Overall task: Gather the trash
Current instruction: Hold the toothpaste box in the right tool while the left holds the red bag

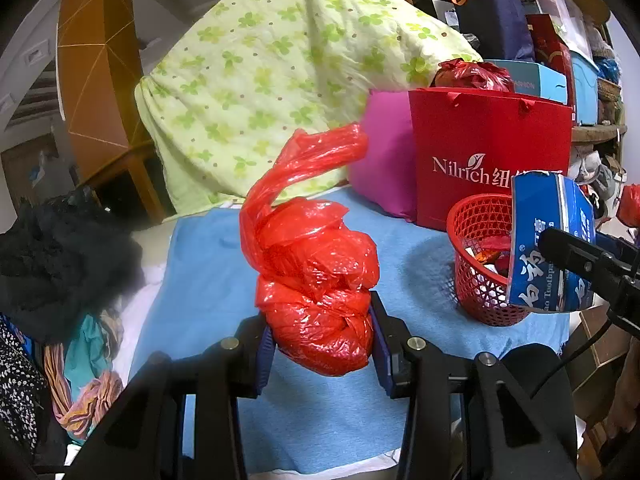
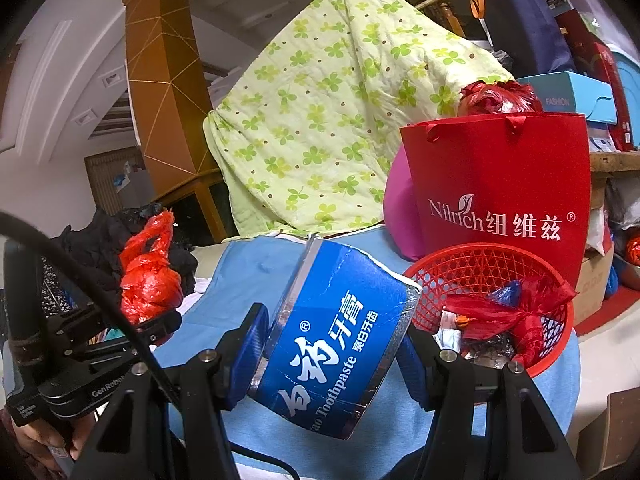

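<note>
My left gripper (image 1: 320,336) is shut on a crumpled red plastic bag (image 1: 316,276), held above the blue cloth (image 1: 200,288); the same red plastic bag (image 2: 150,276) and left gripper (image 2: 156,324) show at the left of the right wrist view. My right gripper (image 2: 332,344) is shut on a torn blue toothpaste box (image 2: 332,340), tilted just left of the red mesh basket (image 2: 492,272). The toothpaste box (image 1: 548,240) hangs over the basket (image 1: 480,264) at the right of the left wrist view. The basket holds red plastic and several wrappers.
A red Nilrich paper bag (image 2: 504,184) and a magenta cushion (image 1: 384,160) stand behind the basket. A green clover quilt (image 1: 280,72) rises at the back. Dark clothes (image 1: 60,256) lie left. Boxes (image 2: 568,96) are stacked at the far right.
</note>
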Tool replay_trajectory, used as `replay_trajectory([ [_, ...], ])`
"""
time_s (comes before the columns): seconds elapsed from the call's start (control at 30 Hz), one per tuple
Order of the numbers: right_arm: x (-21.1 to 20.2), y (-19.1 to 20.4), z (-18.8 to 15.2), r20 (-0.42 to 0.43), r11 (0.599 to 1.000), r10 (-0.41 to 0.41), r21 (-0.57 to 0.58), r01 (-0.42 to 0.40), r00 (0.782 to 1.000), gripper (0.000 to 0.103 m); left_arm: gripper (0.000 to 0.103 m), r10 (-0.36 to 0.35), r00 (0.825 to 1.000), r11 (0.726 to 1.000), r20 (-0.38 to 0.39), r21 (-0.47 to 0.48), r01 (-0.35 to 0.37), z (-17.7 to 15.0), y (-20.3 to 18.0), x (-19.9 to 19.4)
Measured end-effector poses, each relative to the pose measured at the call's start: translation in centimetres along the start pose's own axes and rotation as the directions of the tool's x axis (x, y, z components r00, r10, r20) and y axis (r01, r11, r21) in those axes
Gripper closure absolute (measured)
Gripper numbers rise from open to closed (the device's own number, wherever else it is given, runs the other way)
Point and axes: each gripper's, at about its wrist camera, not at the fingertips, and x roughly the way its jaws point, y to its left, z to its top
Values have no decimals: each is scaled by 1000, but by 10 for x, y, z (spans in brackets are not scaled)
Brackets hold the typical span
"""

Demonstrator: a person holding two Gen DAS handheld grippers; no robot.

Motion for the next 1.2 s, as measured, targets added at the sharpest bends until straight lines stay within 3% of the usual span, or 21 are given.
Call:
replay_trajectory([
  [1.2, -7, -15, 1, 5, 999, -17, 40, 17, 1000, 38, 60, -37, 999, 999, -19, 27, 38, -2, -7, 5],
])
